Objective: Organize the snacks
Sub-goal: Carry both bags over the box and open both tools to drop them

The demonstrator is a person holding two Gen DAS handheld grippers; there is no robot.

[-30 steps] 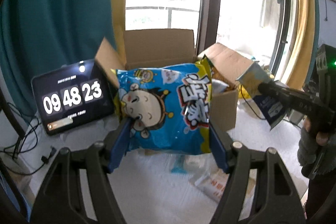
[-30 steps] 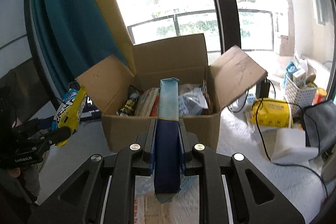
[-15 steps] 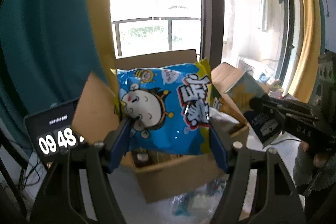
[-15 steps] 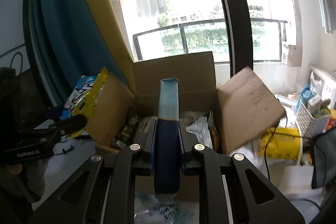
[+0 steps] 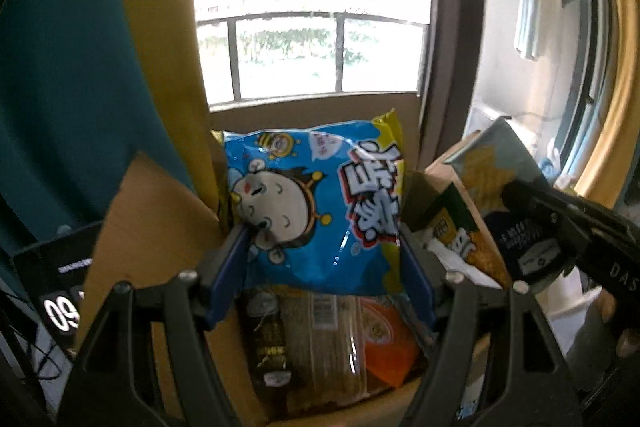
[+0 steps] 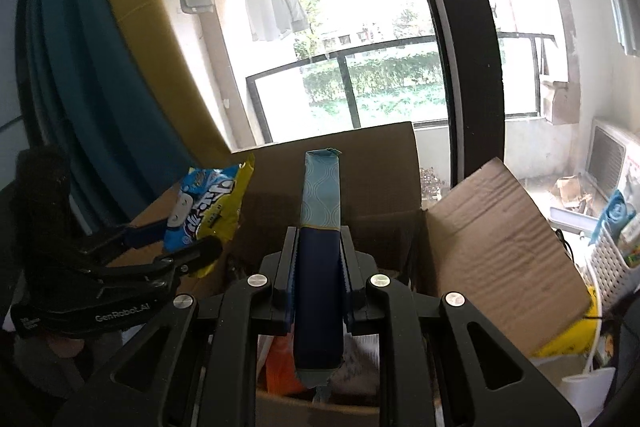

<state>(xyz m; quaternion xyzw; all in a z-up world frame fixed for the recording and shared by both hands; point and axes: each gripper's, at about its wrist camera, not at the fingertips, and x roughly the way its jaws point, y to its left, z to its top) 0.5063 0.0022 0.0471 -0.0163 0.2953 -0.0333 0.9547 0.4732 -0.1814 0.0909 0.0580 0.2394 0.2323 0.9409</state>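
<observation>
My left fingers [image 5: 320, 267] stand wide, their blue pads pressed on both side edges of a blue-and-yellow plastic snack bag with a cartoon face [image 5: 316, 203]. The bag is held upright above the open brown cardboard box [image 5: 156, 227].

Inside the box, at 6 o'clock below the bag in the left wrist view, lie a dark wrapped snack [image 5: 268, 343], a clear-wrapped brown pack [image 5: 328, 347] and an orange packet [image 5: 386, 343]. The box's back wall rises at 12 o'clock behind the bag; its left flap spreads toward 9 o'clock.

My right fingers [image 6: 318, 287] are nearly closed, clamped on a slim dark-blue packet with a pale teal patterned top [image 6: 320, 227]. The packet stands edge-on and upright over the box interior. The box's right flap [image 6: 496, 243] opens toward 3 o'clock in the right wrist view.

From the right wrist view, the left fingers and their bag sit at 9 o'clock. From the left wrist view, the right fingers and their packet sit at 3 o'clock. A black screen with white digits [image 5: 60, 287] shows at 8 o'clock.
</observation>
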